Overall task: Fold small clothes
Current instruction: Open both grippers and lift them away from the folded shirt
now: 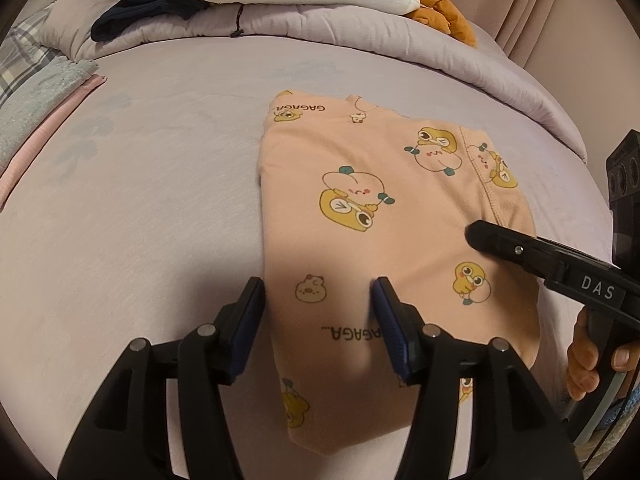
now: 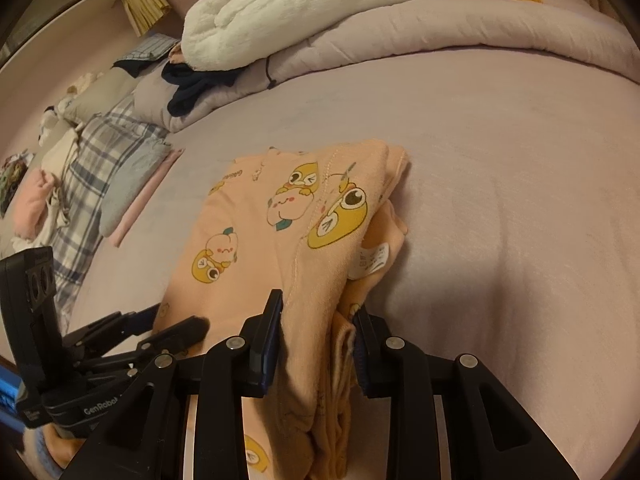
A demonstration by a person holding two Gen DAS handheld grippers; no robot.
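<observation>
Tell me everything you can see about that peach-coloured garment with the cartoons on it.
The garment is soft peach knit, printed with yellow frogs, pale peach characters and "GAGAGA" lettering. It lies partly folded in layers on the lilac bedsheet, with a stitched seam and a white care label showing. The right gripper has its near edge bunched between its jaws; the left gripper stands open over it.

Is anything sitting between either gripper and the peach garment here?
Nothing visible. The left gripper is open with the peach garment directly between its fingers, and the right gripper straddles the garment's bunched edge. The navy clothing lies far back on the duvet.
</observation>
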